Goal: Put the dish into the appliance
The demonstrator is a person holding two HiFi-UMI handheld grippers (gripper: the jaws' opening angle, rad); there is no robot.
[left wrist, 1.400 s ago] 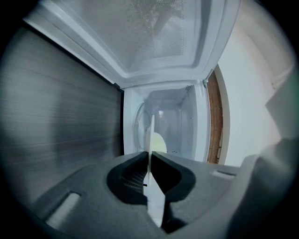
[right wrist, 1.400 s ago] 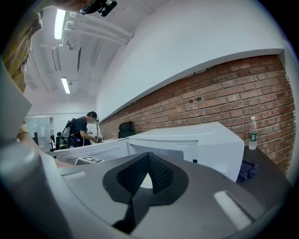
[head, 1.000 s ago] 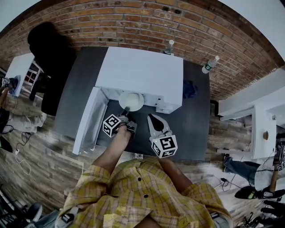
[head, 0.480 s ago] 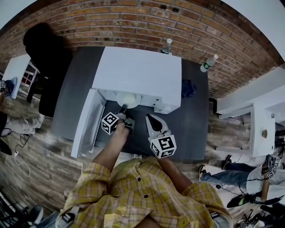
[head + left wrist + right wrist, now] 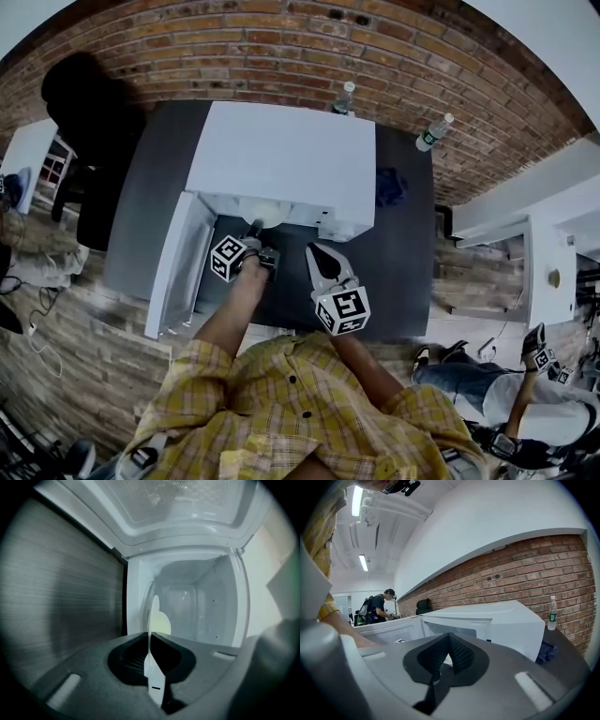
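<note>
The white dish stands edge-on between the pads of my left gripper, whose jaws are closing tight on its rim. Its far part reaches into the open white microwave cavity. From the head view, my left gripper is at the microwave's mouth, and only a sliver of the dish shows under the top edge. The microwave door is swung open to the left. My right gripper hovers over the dark table to the right, shut, nothing between its tips.
The microwave sits on a dark grey table against a brick wall. Two water bottles and a blue cloth lie at the back right. People stand at the far right.
My left gripper has carried the dish forward, so most of the plate now lies inside the microwave. The right gripper has stayed about where it was.
</note>
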